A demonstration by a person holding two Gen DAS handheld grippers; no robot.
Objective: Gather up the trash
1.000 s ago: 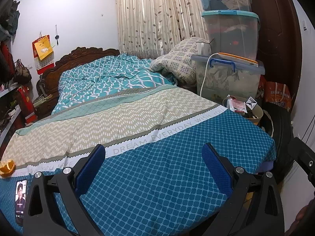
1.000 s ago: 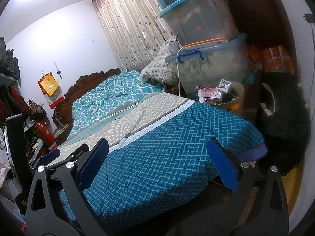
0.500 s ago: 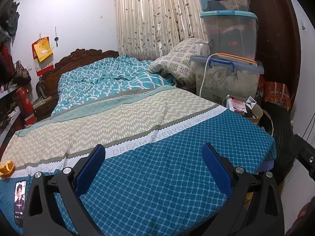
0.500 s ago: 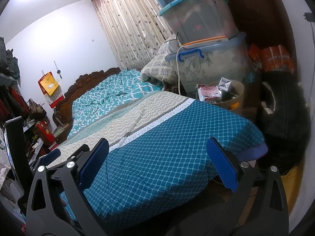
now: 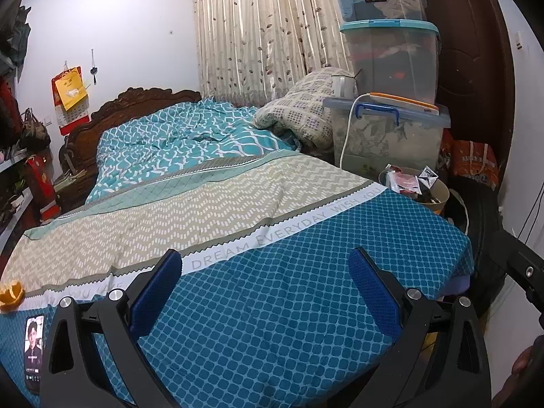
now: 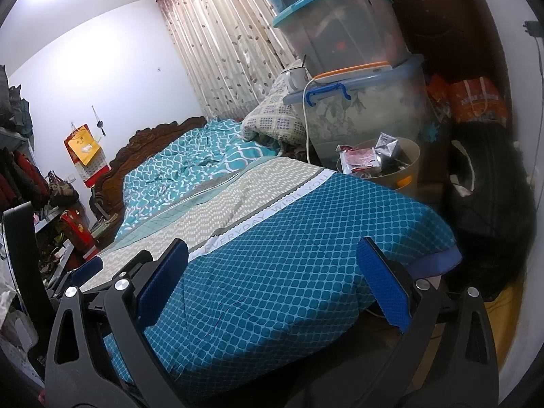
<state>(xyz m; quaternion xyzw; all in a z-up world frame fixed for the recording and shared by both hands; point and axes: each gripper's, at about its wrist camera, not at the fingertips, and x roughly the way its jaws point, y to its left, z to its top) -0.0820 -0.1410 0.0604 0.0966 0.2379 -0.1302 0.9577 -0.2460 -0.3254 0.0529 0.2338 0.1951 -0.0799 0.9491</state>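
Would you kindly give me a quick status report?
Both grippers, left and right, open, empty. Orange peel on bed's left edge, beside phone. Bin past bed.

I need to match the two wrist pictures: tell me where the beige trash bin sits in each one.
Left wrist: trash bin at right of middle, past the bed's far corner.
Right wrist: trash bin right of centre, higher up, beside the bed.
Shared landmark: the blue-handled storage box just behind it.

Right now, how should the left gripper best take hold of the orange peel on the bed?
Probably from above, pinching the peel's raised curled edges. It lies loose on the bed cover, beside the phone; the left gripper is open, empty.
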